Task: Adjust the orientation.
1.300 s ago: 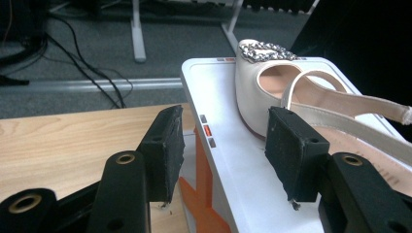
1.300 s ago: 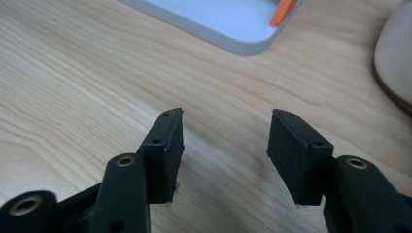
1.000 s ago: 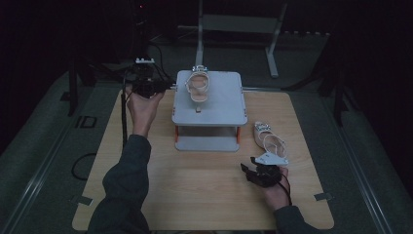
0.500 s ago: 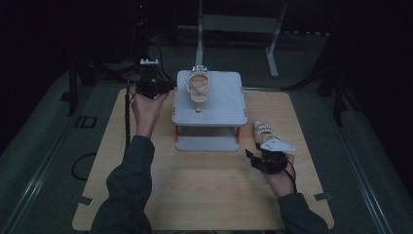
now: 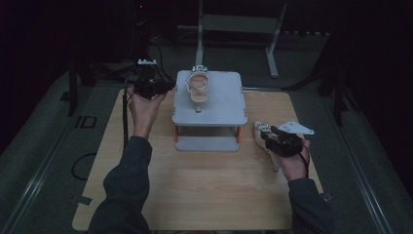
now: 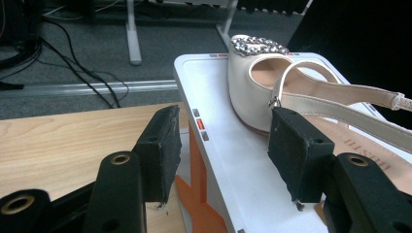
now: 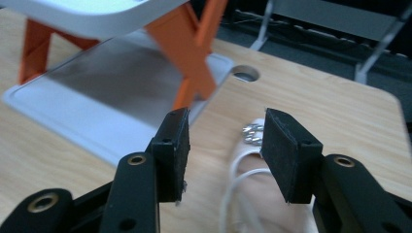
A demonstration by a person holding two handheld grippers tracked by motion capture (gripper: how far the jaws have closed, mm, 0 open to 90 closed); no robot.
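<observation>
From the high view, the left gripper (image 5: pixel 146 87) hangs beside the grey stand (image 5: pixel 214 109), where one sandal (image 5: pixel 198 87) rests on top; the right gripper (image 5: pixel 281 141) hovers over the second sandal (image 5: pixel 261 136) on the wooden table (image 5: pixel 195 185). In the left gripper view, jaws wide, empty, beside the sandal (image 6: pixel 291 97); a careless nudge could push it off. In the right gripper view, jaws wide above the blurred sandal (image 7: pixel 248 170); closing on a thin strap risks a slip.

Dark long sleeves (image 5: pixel 127 170); black grippers, square-padded jaws, brass-ringed screw holes (image 6: pixel 120 158).
</observation>
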